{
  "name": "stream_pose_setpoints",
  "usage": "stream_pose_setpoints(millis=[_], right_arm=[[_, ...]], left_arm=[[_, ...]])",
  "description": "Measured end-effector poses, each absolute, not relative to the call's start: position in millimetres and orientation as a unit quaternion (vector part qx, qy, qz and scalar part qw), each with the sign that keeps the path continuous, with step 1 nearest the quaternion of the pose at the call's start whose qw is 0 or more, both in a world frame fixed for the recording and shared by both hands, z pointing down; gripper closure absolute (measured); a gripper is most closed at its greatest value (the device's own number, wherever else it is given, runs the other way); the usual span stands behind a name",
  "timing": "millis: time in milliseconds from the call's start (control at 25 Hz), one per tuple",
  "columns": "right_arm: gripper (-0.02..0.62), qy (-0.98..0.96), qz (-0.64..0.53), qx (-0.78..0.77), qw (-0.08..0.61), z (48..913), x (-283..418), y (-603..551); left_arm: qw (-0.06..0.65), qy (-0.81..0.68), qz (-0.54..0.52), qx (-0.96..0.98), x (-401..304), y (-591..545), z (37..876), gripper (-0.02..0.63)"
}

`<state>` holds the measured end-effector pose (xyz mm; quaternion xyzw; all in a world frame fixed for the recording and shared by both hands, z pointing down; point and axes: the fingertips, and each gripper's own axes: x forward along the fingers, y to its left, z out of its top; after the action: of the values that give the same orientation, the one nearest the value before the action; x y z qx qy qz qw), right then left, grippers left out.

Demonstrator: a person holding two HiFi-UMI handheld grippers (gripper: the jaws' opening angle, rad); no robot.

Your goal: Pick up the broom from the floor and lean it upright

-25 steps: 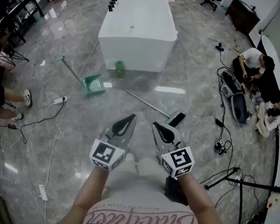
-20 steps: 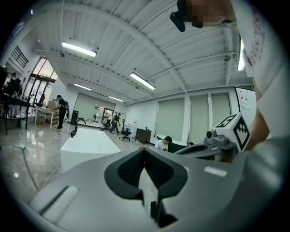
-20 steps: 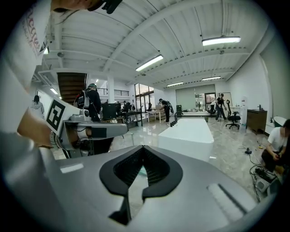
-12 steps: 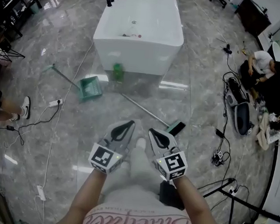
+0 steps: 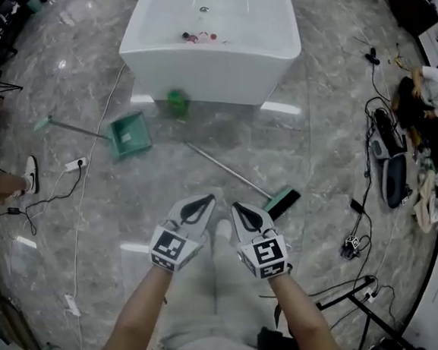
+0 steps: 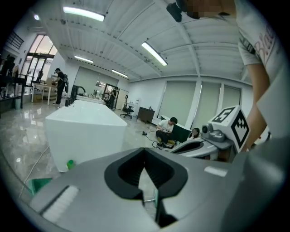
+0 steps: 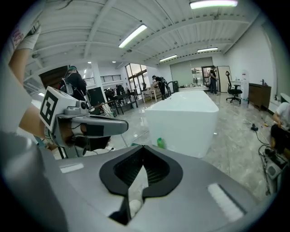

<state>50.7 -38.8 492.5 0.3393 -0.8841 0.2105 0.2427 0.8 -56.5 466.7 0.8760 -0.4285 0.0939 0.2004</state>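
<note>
The broom lies flat on the grey marble floor. Its thin metal handle (image 5: pixel 223 169) runs from the upper left down to a green and black head (image 5: pixel 282 202). My left gripper (image 5: pixel 204 200) and right gripper (image 5: pixel 240 208) hang side by side just below and left of the head, above the floor. Neither touches the broom. Both are shut with nothing between the fingers. In the left gripper view the left gripper (image 6: pixel 145 152) has its tips together, and a sliver of the broom (image 6: pixel 155 199) shows through the slit below them. The right gripper (image 7: pixel 144 150) looks the same.
A big white block table (image 5: pixel 212 40) stands ahead, with a green bottle (image 5: pixel 177 102) at its foot. A green dustpan (image 5: pixel 127 136) lies to the left. Cables and a power strip (image 5: pixel 76 165) run along the left. People sit among gear (image 5: pixel 388 158) on the right.
Both grippers have sunk toward the floor together and come closer to the broom head. The view has tipped further forward over the floor. Both stay shut.
</note>
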Motion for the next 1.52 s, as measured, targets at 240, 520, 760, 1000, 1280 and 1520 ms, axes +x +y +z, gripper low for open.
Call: stream_pose_setpoints(millis=[240,520,760,1000,1280,1520], right_arm=[[0.592,-0.875,0.213,0.340,0.272,597,40,-75],[0.537,-0.863,0.187,0.299,0.362,764,38,-113],[0.482,-0.815,0.223,0.238,0.479,910,50,-124],[0.447,-0.778,0.210,0.197,0.558,998,62,-131],[0.445,-0.729,0.200,0.166,0.633,1066,79,-135],[0.518,-0.718,0.162,0.148,0.660,1086,83,-132]], left_arm=[[0.222,-0.407,0.102,0.880,4,-98,566,0.607],[0.247,-0.382,0.137,0.880,6,-124,706,0.607],[0.274,-0.364,0.166,0.874,11,-145,808,0.607],[0.289,-0.353,0.196,0.868,5,-153,869,0.607],[0.288,-0.358,0.206,0.864,-8,-168,910,0.607],[0.297,-0.369,0.196,0.858,-21,-171,920,0.607]])
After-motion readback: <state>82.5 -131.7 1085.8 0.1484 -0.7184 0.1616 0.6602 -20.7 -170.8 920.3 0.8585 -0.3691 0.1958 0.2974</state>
